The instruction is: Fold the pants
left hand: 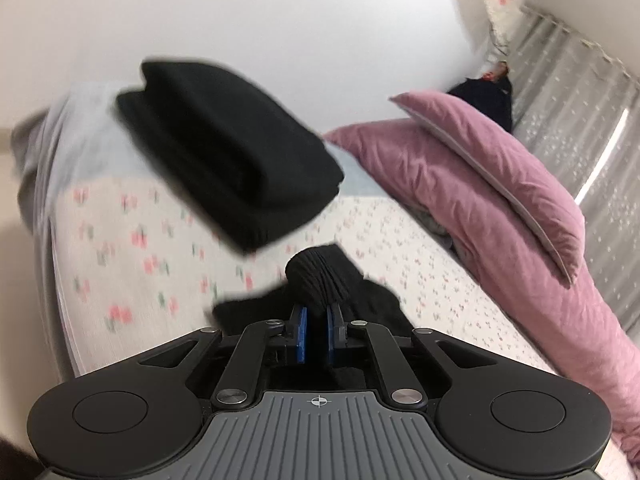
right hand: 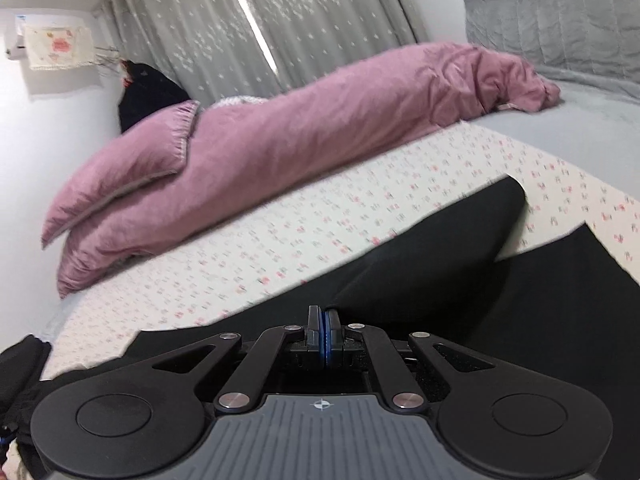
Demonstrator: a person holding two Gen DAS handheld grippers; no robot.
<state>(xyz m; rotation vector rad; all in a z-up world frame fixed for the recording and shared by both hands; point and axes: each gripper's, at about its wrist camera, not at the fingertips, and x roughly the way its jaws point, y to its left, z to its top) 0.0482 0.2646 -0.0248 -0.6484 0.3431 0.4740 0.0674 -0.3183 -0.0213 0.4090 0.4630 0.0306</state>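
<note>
Pants [left hand: 320, 276] in black fabric are lying on the floral bed sheet [left hand: 132, 248], and in the left wrist view a bunched, ribbed fold of them is sitting pinched between the blue pads of the left gripper [left hand: 316, 320], which is clenching on the cloth. Beyond that, a folded black garment [left hand: 224, 148] is resting on the sheet, blurred. To the right a pink duvet [left hand: 500, 216] is lying heaped along the bed, with a grey curtain [left hand: 576, 112] hanging behind it and a dark shape [left hand: 488, 100] sitting in the far corner.

In the right wrist view the pants [right hand: 460, 264] are spreading across the sheet [right hand: 280, 240] in front of the right gripper [right hand: 324, 332], whose pads are pressing tight together; whether a thin edge of cloth is caught between them I cannot tell. The pink duvet [right hand: 300, 128] is running along the far side of the bed, a grey quilt [right hand: 560, 24] is lying at upper right, and the curtain [right hand: 280, 20] is hanging behind.
</note>
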